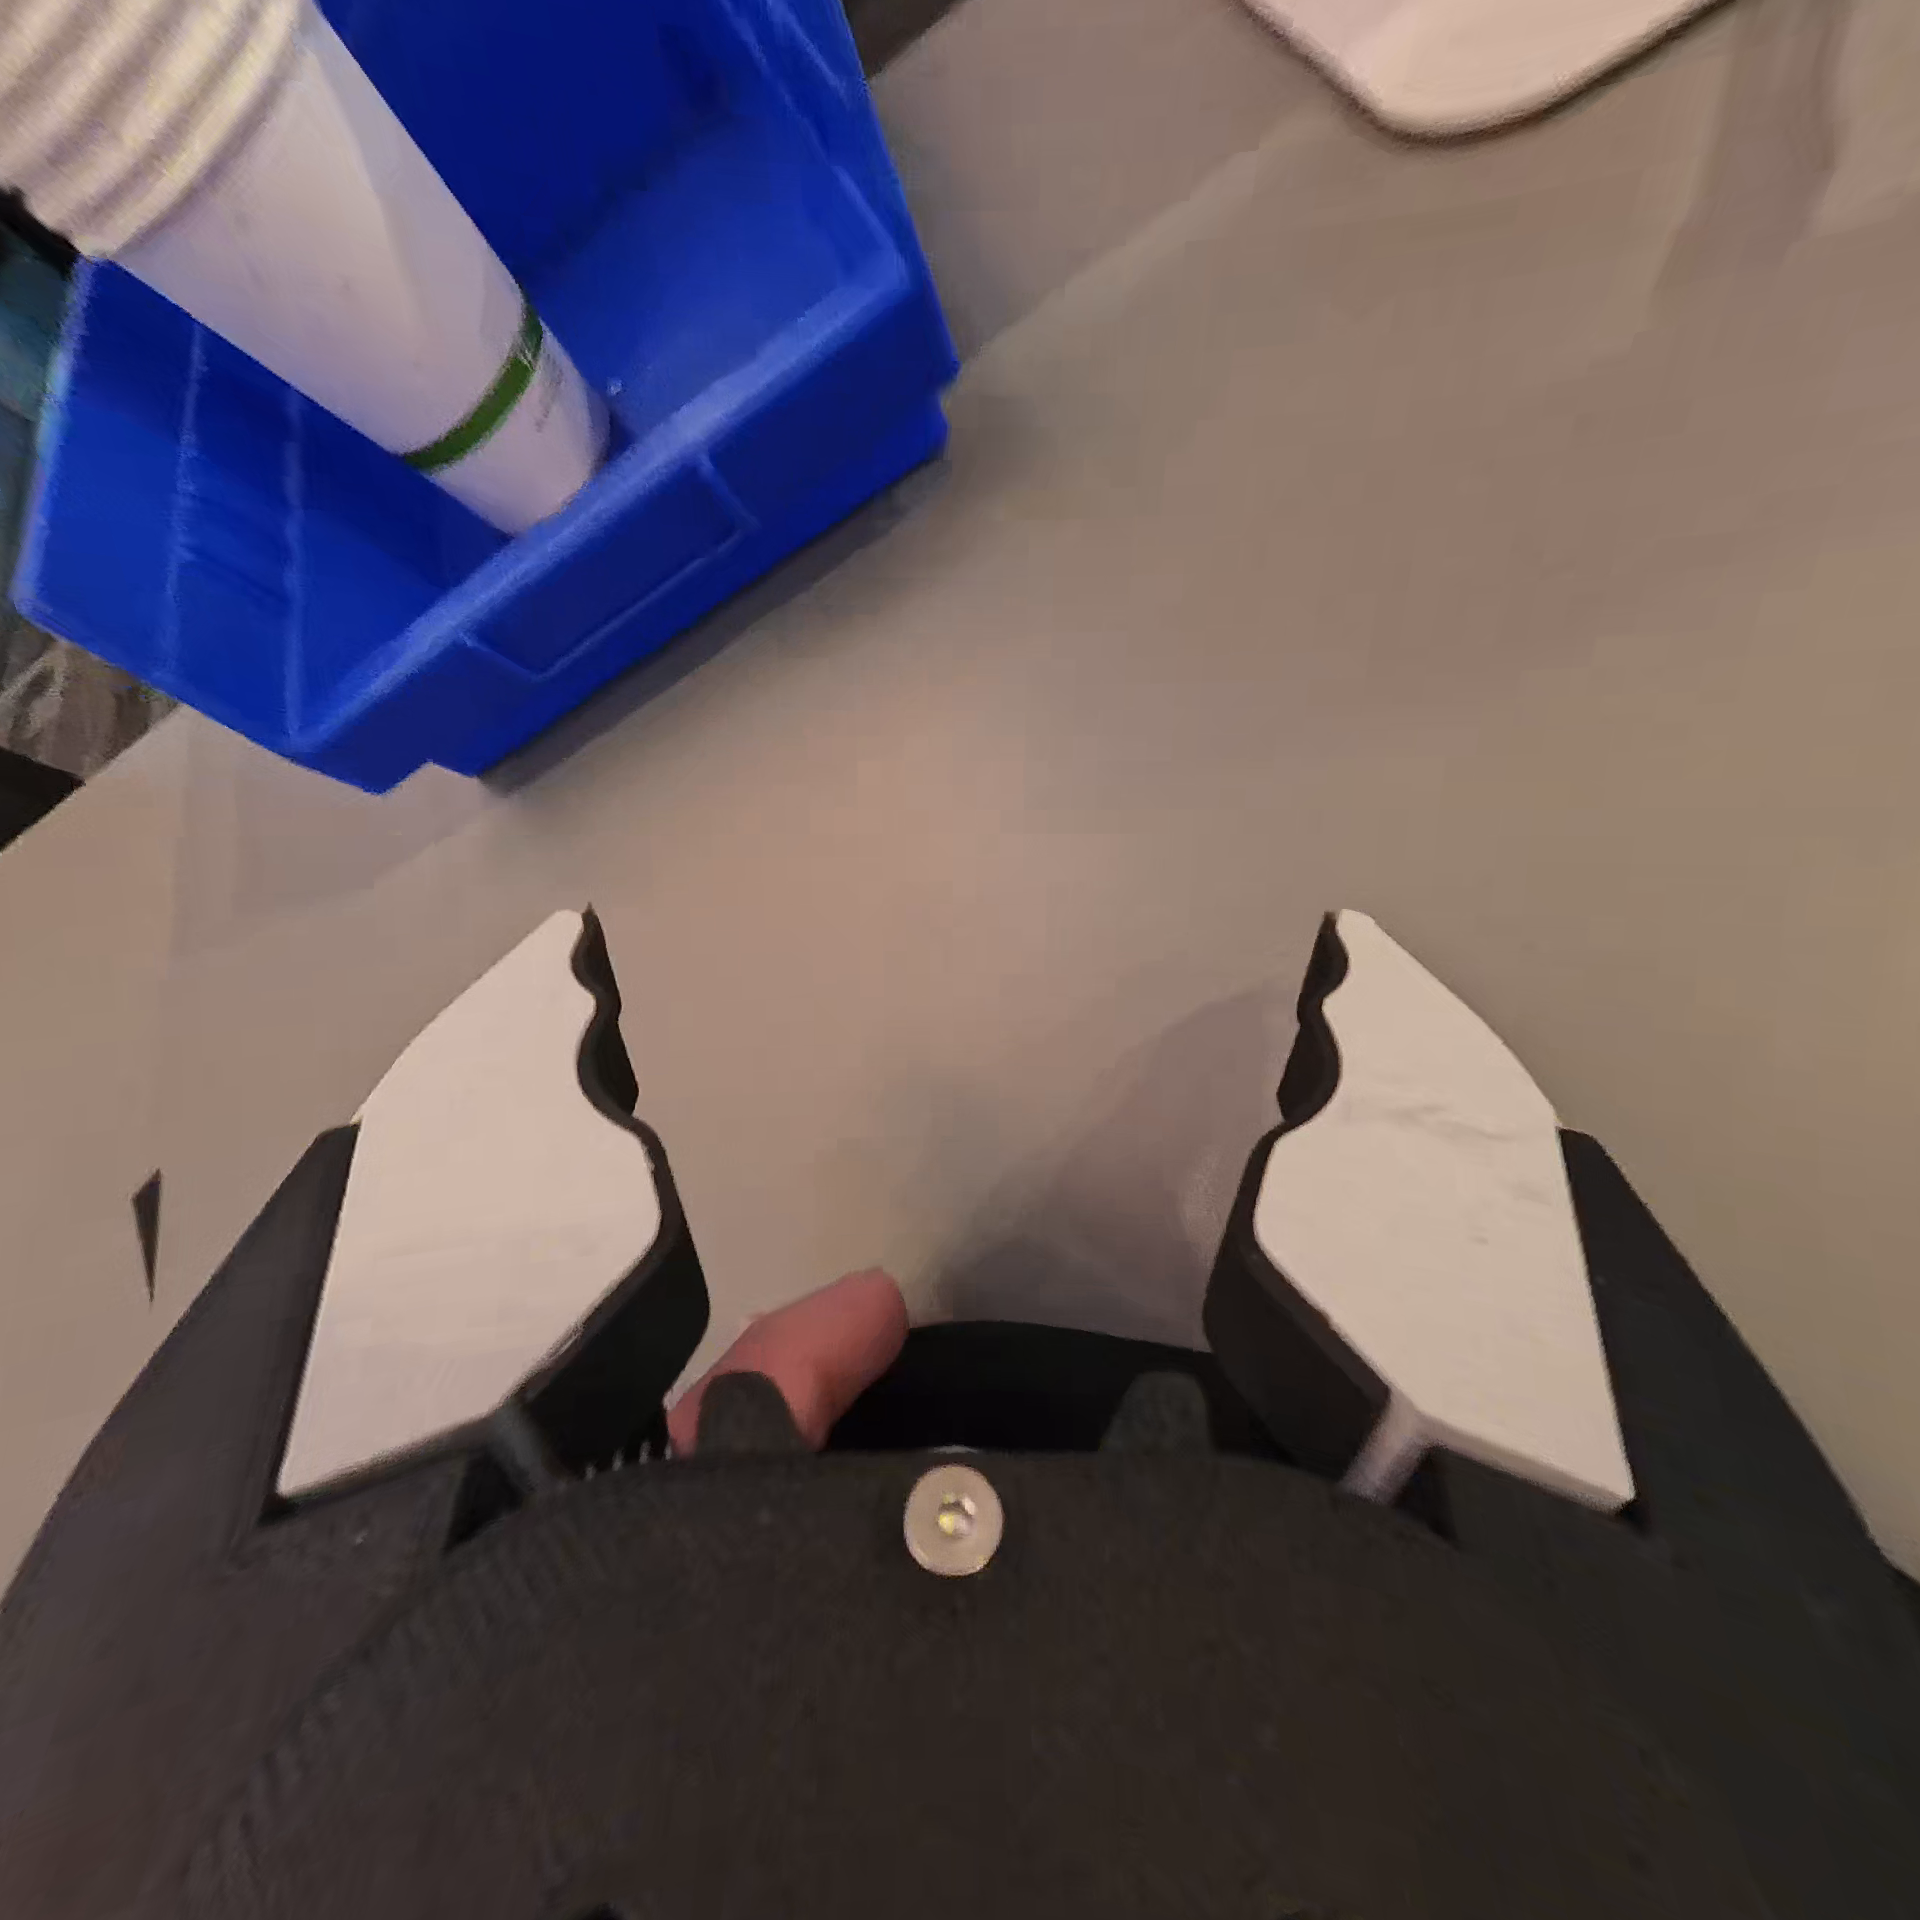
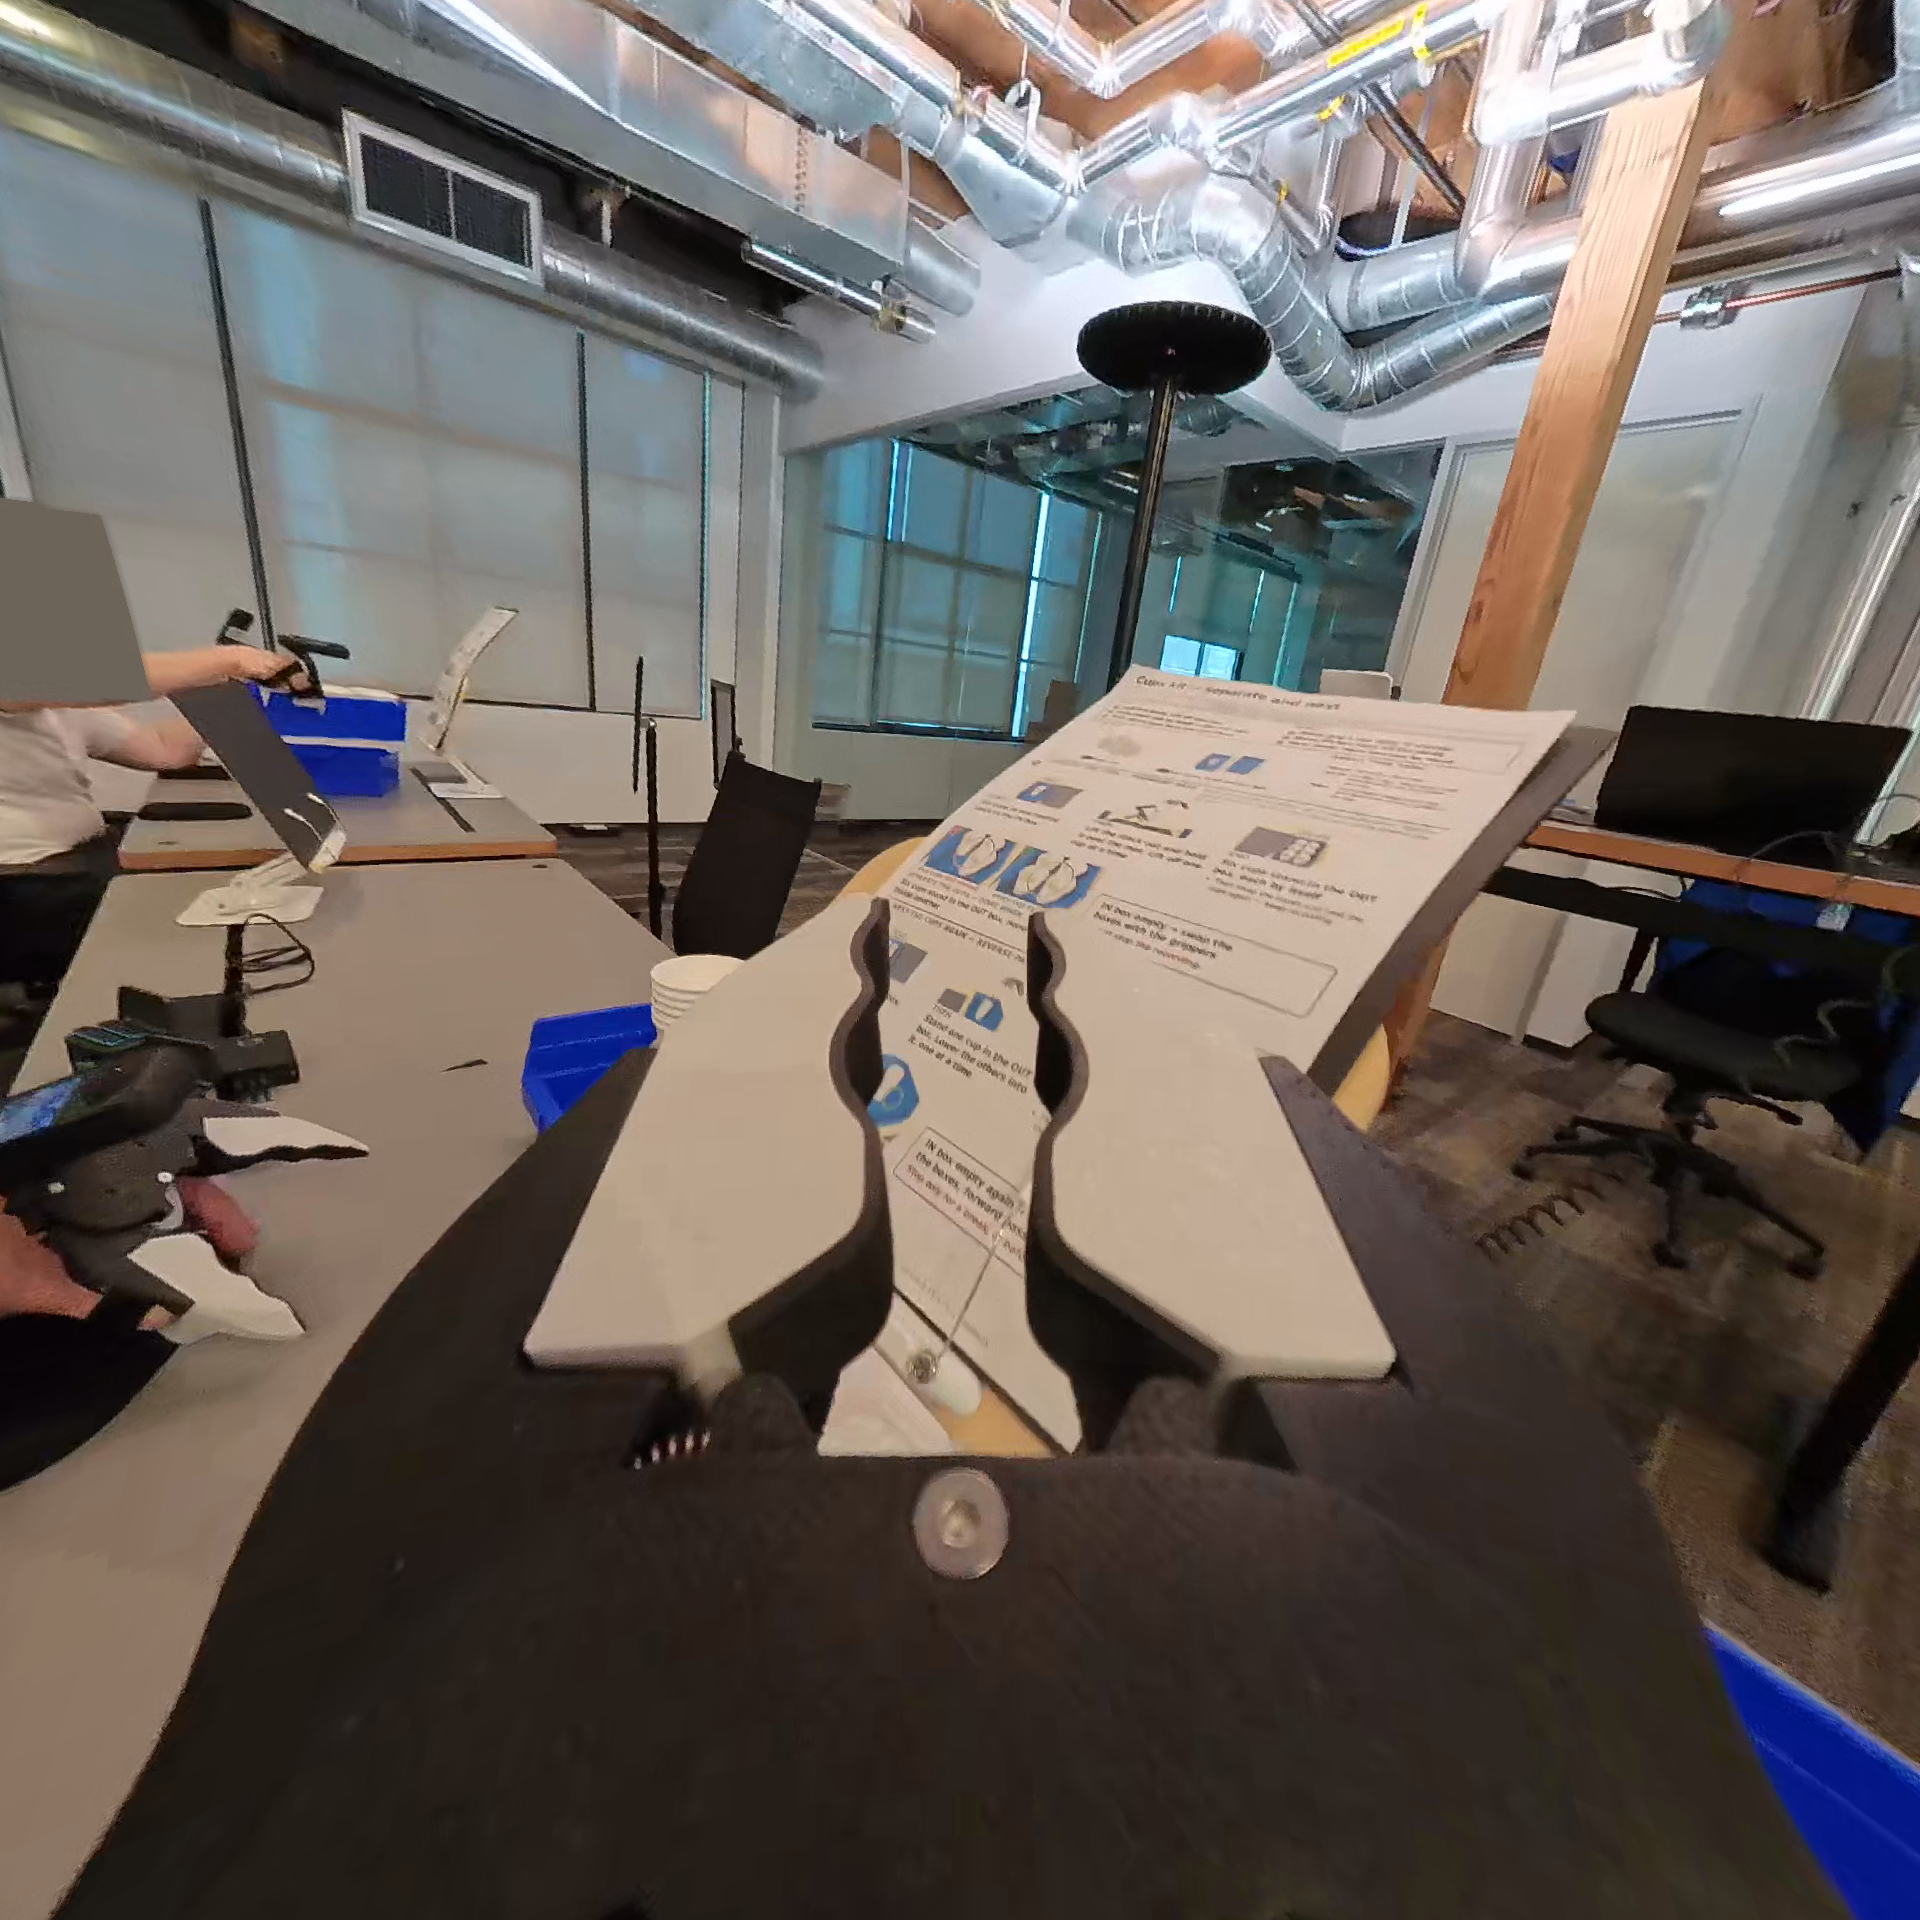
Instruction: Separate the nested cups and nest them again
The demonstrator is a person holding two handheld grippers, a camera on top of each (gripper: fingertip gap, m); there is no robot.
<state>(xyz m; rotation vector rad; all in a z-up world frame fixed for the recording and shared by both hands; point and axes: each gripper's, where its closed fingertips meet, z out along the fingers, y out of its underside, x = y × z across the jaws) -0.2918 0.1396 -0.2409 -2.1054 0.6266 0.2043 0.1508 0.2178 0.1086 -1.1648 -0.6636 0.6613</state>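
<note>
A nested stack of white paper cups [image 1: 343, 260] with a green band near its base stands tilted in a blue bin [image 1: 582, 582] at the upper left of the left wrist view. My left gripper [image 1: 961, 920] is wide open and empty over the bare grey table [image 1: 1247, 623], to the near right of the bin. My right gripper [image 2: 958, 920] points up and away from the table; its jaws stand a little apart with nothing between them. The right wrist view also shows the cup stack [image 2: 691, 987], the blue bin [image 2: 582, 1060] and my left gripper [image 2: 332, 1236] at the far left.
A printed sheet on a slanted stand [image 2: 1247, 883] stands right behind my right fingers. A second blue bin's corner [image 2: 1829, 1766] shows at the lower right. A white pad [image 1: 1507, 62] lies at the table's far side. Another person works at a far table [image 2: 62, 769]. The tips of one gripper are about 55 cm away from the tips of the other.
</note>
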